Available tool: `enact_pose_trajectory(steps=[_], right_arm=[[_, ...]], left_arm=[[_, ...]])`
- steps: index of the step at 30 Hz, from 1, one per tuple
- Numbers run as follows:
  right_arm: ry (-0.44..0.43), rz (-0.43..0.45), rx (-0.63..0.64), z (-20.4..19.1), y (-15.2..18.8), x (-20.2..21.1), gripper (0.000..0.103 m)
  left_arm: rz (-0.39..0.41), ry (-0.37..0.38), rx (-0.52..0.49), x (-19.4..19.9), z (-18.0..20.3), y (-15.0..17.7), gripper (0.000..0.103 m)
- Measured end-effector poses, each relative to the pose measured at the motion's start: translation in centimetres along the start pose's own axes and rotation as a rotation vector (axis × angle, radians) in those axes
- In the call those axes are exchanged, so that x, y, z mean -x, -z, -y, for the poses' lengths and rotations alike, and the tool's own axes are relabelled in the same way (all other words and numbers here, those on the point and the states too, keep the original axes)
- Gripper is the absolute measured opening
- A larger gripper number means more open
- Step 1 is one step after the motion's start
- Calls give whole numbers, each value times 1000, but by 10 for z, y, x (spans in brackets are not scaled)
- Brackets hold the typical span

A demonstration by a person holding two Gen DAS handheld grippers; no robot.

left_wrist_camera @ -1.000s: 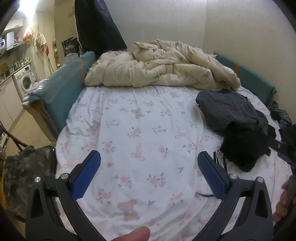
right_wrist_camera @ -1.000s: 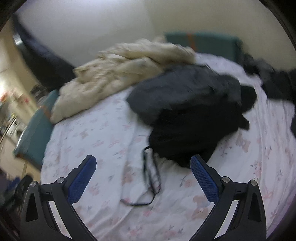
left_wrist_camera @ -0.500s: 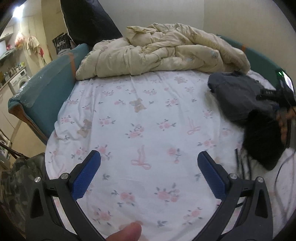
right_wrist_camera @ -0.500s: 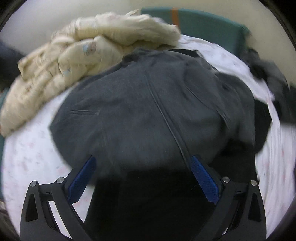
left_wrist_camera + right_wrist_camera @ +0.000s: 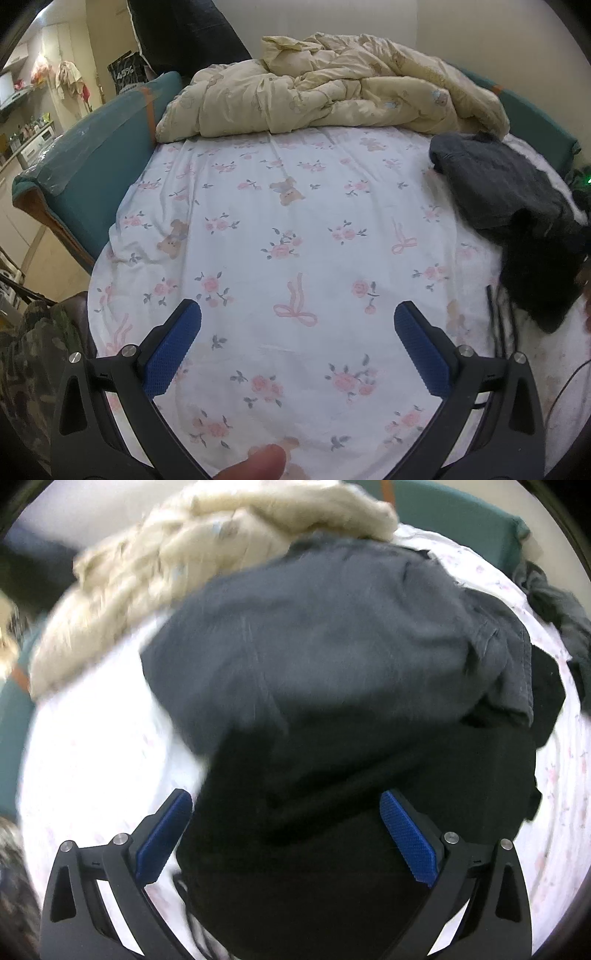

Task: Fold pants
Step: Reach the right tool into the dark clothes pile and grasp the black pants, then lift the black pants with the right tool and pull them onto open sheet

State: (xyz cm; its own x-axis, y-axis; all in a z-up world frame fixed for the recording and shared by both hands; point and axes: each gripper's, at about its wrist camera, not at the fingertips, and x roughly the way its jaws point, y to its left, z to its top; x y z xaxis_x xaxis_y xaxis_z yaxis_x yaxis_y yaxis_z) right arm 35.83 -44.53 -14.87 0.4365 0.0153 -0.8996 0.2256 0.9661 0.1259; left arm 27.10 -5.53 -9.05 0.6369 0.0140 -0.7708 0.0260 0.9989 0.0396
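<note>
Grey pants (image 5: 332,635) lie crumpled on the bed on top of a black garment (image 5: 351,830). In the left wrist view the grey pants (image 5: 498,188) and black garment (image 5: 543,280) lie at the bed's right side. My right gripper (image 5: 286,834) is open, its jaws spread just above the black garment, close to the pile. My left gripper (image 5: 297,345) is open and empty over the bare flowered sheet (image 5: 280,229), well left of the clothes.
A crumpled cream duvet (image 5: 332,96) lies at the head of the bed. A teal padded bed edge (image 5: 92,155) runs along the left. A black cable (image 5: 496,325) lies by the clothes. More dark clothes (image 5: 557,602) sit at the far right. A camouflage bag (image 5: 33,369) is on the floor.
My right gripper has moved in close over the dark clothes pile, which now fills its view. My left gripper has advanced a little over the sheet. Both stay open.
</note>
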Motion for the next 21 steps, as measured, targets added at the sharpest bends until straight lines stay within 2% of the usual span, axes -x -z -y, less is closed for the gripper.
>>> enact_pose_trajectory(steps=[2, 3, 4, 6, 8, 9, 14, 21], right_arm=[[102, -44, 84, -10, 11, -20, 102], [125, -50, 110, -11, 15, -25, 82], [129, -53, 134, -13, 19, -29, 68], [100, -36, 121, -14, 21, -21, 32], [97, 11, 112, -20, 25, 3, 17], [79, 29, 113, -23, 26, 13, 13], [-54, 99, 172, -47, 40, 91, 11], [-250, 175, 276, -107, 95, 208, 11]], left_arm=[[0, 12, 6, 15, -3, -1, 103], [3, 12, 10, 22, -6, -1, 103], [7, 9, 17, 31, -10, -1, 103], [6, 3, 40, 50, -22, 2, 103], [-5, 9, 57, 68, -36, 9, 103], [-8, 7, 62, 77, -42, 13, 103], [-6, -4, 115, 127, -78, 34, 103], [45, 6, 190, 189, -117, 76, 103]])
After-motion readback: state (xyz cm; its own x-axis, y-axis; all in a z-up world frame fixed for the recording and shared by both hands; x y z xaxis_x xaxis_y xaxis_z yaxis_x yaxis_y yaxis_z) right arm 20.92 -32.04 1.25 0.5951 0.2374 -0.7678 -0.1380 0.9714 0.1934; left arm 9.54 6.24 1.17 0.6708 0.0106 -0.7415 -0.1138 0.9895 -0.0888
